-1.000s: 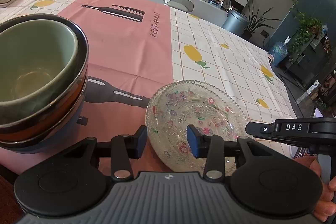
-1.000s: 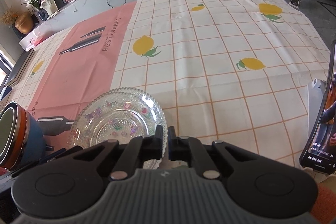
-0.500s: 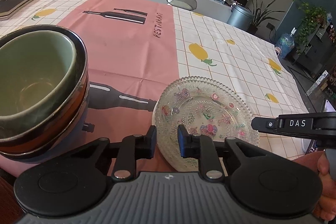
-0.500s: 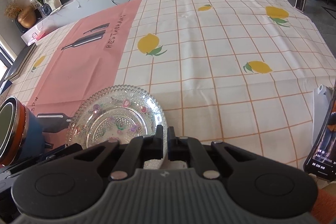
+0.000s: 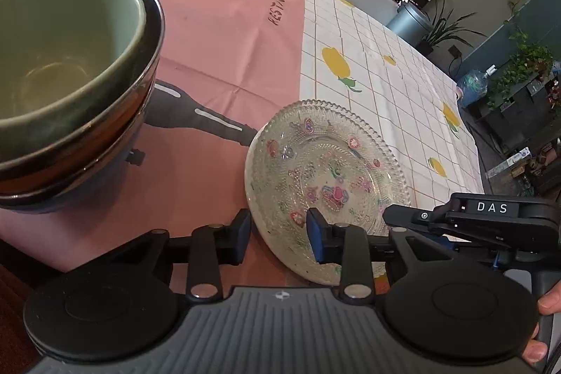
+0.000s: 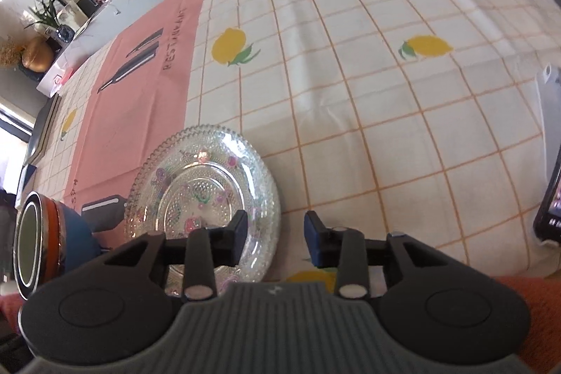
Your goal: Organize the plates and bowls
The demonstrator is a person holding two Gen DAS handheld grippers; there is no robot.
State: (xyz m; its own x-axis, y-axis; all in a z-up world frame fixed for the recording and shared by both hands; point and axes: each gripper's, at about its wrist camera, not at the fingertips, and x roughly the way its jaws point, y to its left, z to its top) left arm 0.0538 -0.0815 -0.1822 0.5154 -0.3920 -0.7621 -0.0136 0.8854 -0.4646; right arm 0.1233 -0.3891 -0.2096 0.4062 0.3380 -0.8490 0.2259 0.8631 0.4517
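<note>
The worktop wears a white checked cloth with yellow lemons and a broad pink panel printed with dark bottles. Over on the left side stands a stack of nested bowls, a pale green one sitting inside a dark brown-rimmed one, with a blue one at the bottom. Just beside it, apart from the stack, is the clear beaded glass plate with little coloured flowers, lying across the edge of the pink panel. Now the left tool: its jaws have just been opening, and they straddle the plate's near-left rim without pressing it. The right tool has just been opening too, its left pad over the plate's near-right edge, nothing clamped.
</note>
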